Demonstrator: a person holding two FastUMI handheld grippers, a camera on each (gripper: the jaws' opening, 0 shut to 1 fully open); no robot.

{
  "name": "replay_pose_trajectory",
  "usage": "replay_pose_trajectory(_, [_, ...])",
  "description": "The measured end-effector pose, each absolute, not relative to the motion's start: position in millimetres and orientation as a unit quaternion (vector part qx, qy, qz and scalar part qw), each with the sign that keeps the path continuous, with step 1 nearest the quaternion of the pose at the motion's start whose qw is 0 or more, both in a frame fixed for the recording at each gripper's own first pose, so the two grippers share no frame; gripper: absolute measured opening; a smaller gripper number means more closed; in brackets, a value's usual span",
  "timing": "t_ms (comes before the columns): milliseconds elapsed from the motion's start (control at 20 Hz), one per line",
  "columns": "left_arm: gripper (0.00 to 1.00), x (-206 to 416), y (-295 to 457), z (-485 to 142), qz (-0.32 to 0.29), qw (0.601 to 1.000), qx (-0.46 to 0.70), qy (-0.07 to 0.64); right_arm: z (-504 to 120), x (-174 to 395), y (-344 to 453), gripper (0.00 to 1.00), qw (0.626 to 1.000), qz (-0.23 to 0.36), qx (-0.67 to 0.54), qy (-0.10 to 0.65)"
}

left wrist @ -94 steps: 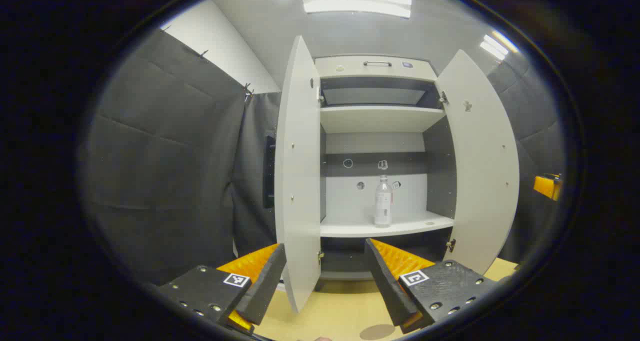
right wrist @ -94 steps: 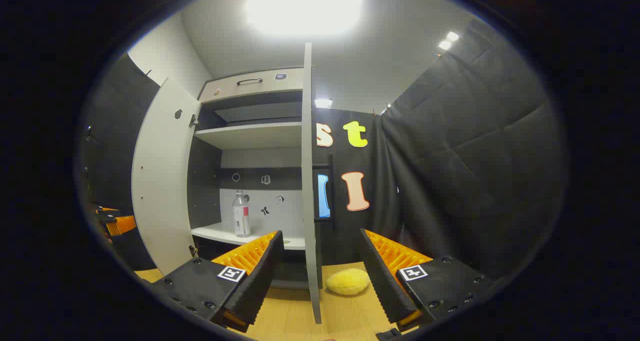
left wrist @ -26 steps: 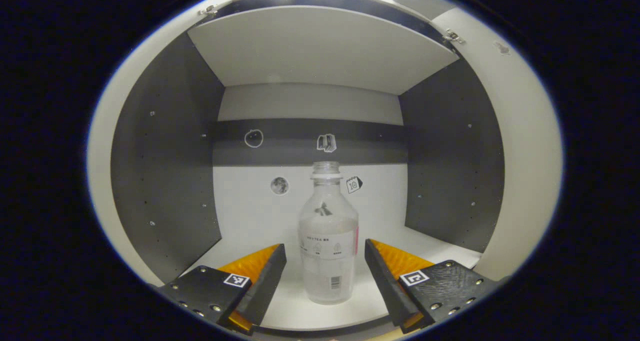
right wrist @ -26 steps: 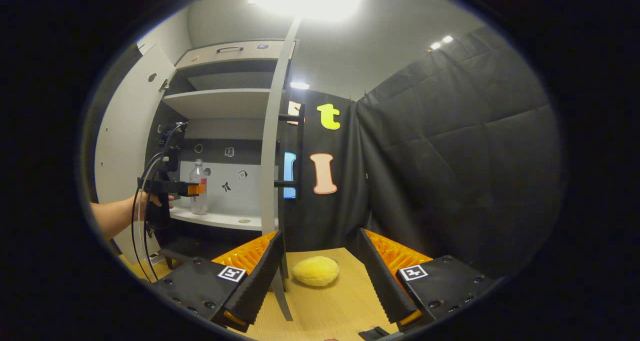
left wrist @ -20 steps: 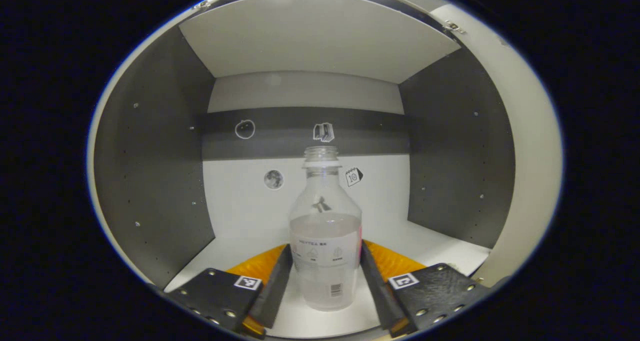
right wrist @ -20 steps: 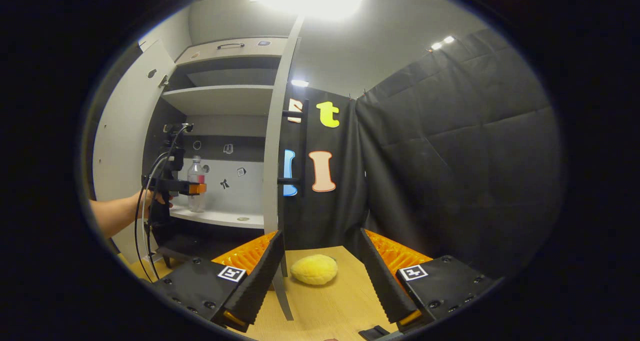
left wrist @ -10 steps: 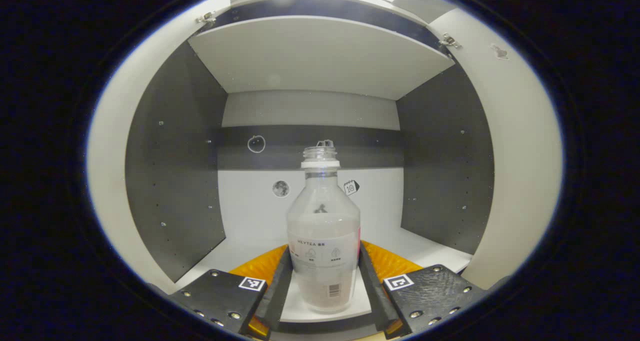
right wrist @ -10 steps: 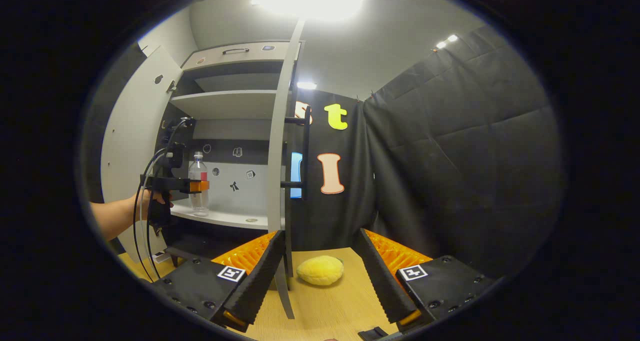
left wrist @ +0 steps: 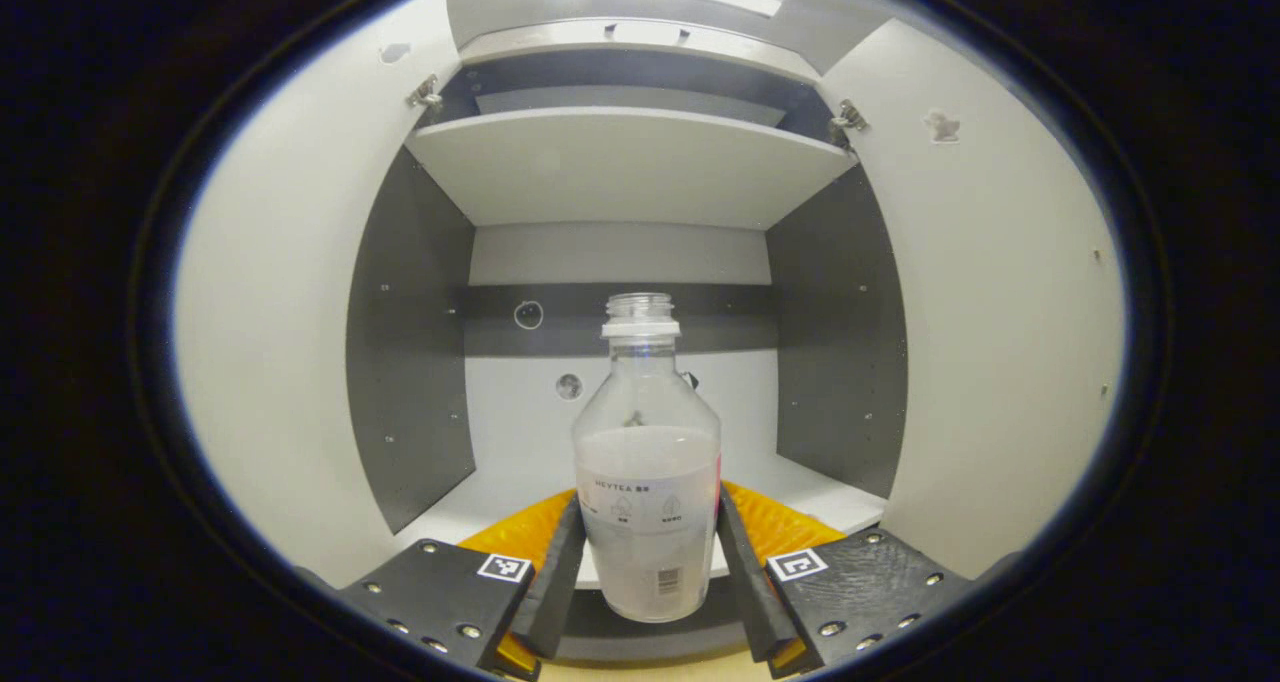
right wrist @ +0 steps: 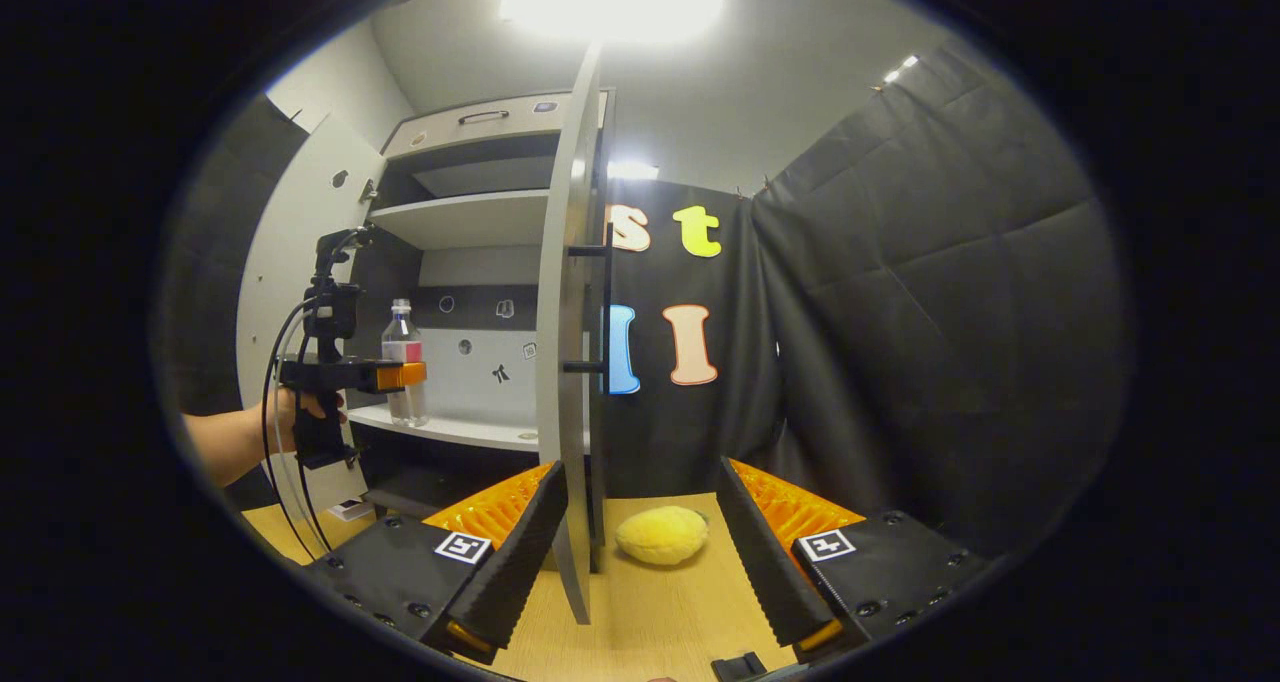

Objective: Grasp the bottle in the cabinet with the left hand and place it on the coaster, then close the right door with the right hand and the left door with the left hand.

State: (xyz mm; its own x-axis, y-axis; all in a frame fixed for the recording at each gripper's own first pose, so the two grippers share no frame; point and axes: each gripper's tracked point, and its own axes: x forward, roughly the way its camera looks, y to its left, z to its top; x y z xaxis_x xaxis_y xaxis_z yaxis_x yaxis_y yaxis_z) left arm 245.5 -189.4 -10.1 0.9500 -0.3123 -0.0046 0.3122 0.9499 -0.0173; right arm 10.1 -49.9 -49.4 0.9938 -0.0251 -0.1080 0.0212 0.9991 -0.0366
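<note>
A clear uncapped bottle (left wrist: 648, 502) with a white label, part full of cloudy liquid, stands upright between the fingers of my left gripper (left wrist: 648, 524), which is shut on its lower body. Its base hangs just in front of the lower shelf (left wrist: 500, 507) of the cabinet. Both white doors stand open, the left door (left wrist: 270, 362) and the right door (left wrist: 1000, 362). In the right gripper view a hand (right wrist: 250, 442) holds the left gripper (right wrist: 400, 374) with the bottle (right wrist: 404, 357) at the shelf front. My right gripper (right wrist: 640, 552) is open, low over the table, with the right door's edge (right wrist: 565, 362) just beyond it.
The right door carries a dark bar handle (right wrist: 603, 307) on its outer face. A yellow soft lump (right wrist: 662, 534) lies on the wooden table (right wrist: 650, 632) past the right fingers. An upper shelf (left wrist: 630, 162) roofs the bay. Black cloth walls close in on the right.
My left gripper closed on the bottle, then drew back with it from deep in the bay to the shelf's front edge. The right gripper shifted slightly near the right door.
</note>
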Motion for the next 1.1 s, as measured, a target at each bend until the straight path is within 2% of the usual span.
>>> replay_pose_trajectory(100, [0.71, 226.1, -191.1, -18.1, -0.156, 0.988, -0.004, 0.003, -49.2, 4.3, -49.1, 0.95, 0.998, 0.001, -0.016, 0.055])
replay_pose_trajectory(450, [0.71, 169.0, -182.7, -51.2, -0.139, 0.990, -0.015, 0.020, -48.3, -17.3, -49.5, 0.95, 0.997, 0.040, -0.019, 0.062])
replay_pose_trajectory(500, [0.70, 160.7, -180.2, -54.3, -0.137, 0.990, -0.019, 0.019, -49.4, -20.3, -50.7, 0.92, 0.997, 0.042, -0.018, 0.063])
replay_pose_trajectory(550, [0.70, 153.1, -179.0, -57.1, -0.135, 0.990, -0.022, 0.019, -49.5, -23.7, -52.0, 0.95, 0.997, 0.044, -0.015, 0.063])
replay_pose_trajectory(650, [0.71, 139.3, -175.0, -64.9, -0.132, 0.991, -0.030, 0.019, -50.3, -28.6, -52.8, 0.92, 0.997, 0.049, -0.009, 0.066])
replay_pose_trajectory(700, [0.70, 132.3, -172.5, -68.6, -0.130, 0.991, -0.031, 0.019, -51.1, -31.1, -52.4, 0.95, 0.996, 0.052, -0.009, 0.067])
replay_pose_trajectory(850, [0.70, 110.6, -164.7, -85.2, -0.122, 0.992, -0.037, 0.022, -52.1, -35.1, -52.0, 0.95, 0.996, 0.060, -0.017, 0.068])
replay_pose_trajectory(900, [0.70, 102.8, -162.3, -93.8, -0.120, 0.992, -0.037, 0.024, -53.2, -36.2, -50.8, 0.92, 0.996, 0.062, -0.018, 0.068])
replay_pose_trajectory(1100, [0.71, 72.8, -153.0, -131.1, -0.104, 0.993, -0.026, 0.039, -57.2, -37.3, -42.8, 0.95, 0.994, 0.074, -0.013, 0.076])
